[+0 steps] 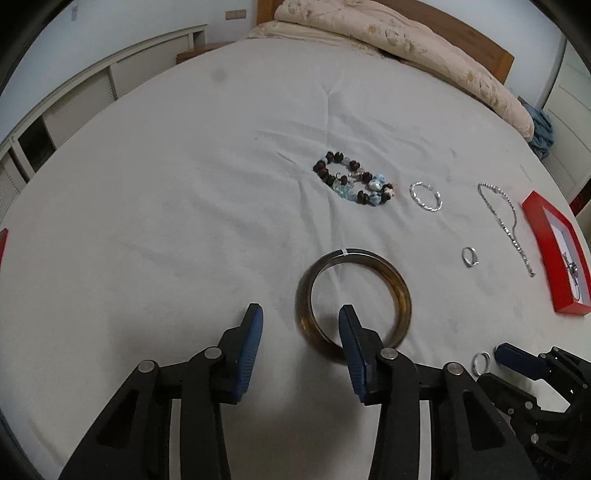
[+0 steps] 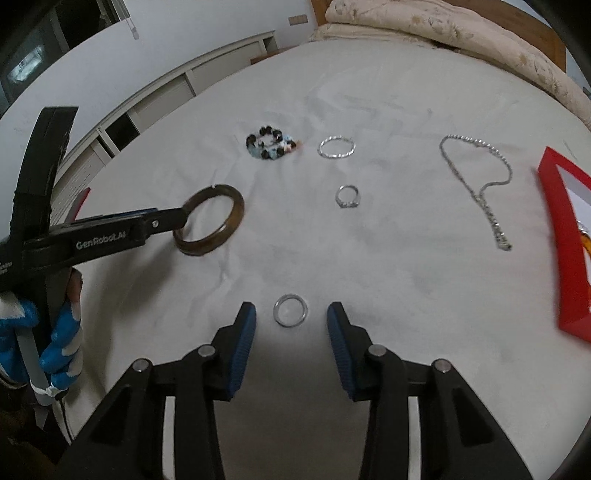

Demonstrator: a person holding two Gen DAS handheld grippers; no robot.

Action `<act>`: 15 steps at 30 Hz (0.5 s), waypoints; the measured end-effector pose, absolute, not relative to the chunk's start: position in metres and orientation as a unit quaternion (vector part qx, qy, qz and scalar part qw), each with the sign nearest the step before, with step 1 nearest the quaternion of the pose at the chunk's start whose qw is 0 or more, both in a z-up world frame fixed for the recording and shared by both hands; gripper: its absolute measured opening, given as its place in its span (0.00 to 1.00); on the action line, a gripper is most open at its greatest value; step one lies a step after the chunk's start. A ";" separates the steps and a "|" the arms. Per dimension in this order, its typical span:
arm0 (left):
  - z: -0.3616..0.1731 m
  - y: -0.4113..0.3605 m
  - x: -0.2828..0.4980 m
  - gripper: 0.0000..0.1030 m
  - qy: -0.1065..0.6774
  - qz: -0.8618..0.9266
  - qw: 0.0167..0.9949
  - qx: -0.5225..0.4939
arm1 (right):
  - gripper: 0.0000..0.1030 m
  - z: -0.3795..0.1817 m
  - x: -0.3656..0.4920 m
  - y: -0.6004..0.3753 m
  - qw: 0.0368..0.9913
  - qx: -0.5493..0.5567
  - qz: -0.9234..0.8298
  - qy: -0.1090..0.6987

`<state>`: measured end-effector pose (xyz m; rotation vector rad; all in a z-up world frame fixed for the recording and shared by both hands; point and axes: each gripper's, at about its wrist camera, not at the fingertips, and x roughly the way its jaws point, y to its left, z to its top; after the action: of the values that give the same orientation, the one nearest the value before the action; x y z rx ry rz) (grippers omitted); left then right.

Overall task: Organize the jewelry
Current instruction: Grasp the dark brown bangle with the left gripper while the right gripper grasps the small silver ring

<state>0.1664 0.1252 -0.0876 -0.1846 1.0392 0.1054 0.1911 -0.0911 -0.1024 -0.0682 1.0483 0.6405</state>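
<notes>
My right gripper (image 2: pixel 291 320) is spread wide above the sheet (image 2: pixel 388 266), gripping nothing; a plain ring (image 2: pixel 290 310) lies flat between its fingertips, touching neither pad. My left gripper (image 1: pixel 301 325) is also released, with its right finger (image 1: pixel 351 332) reaching inside the brown bangle (image 1: pixel 353 302) and its left finger outside the rim; the bangle rests on the sheet, not clamped. From the right wrist view that finger's tip sits at the bangle's near-left edge. Beyond the plain ring, a stone ring (image 2: pixel 347 197) lies alone mid-sheet. To the right a silver chain (image 2: pixel 480 184) trails in a loop toward me, just beside the red box (image 2: pixel 557 236), which holds something I cannot make out. Farther off, a twisted silver bracelet (image 2: pixel 337 147) lies just right of the bead bracelet (image 2: pixel 272 146), apart from it. A quilt (image 2: pixel 443 26) is heaped at the headboard.
</notes>
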 end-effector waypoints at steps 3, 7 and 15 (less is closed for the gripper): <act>-0.094 0.125 0.167 0.38 0.500 0.047 0.861 -0.083 | 0.35 -0.107 0.192 -0.088 0.816 -0.041 0.299 0.494; -0.097 0.121 0.164 0.37 0.504 0.048 0.860 -0.063 | 0.27 -0.110 0.193 -0.086 0.816 -0.057 0.295 0.494; -0.095 0.119 0.169 0.14 0.509 0.031 0.859 -0.039 | 0.22 -0.115 0.190 -0.074 0.817 -0.107 0.292 0.485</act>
<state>0.1689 0.1193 -0.0952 -0.0817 1.0683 0.0655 0.1897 -0.0738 -0.1148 -0.2281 1.0336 0.6222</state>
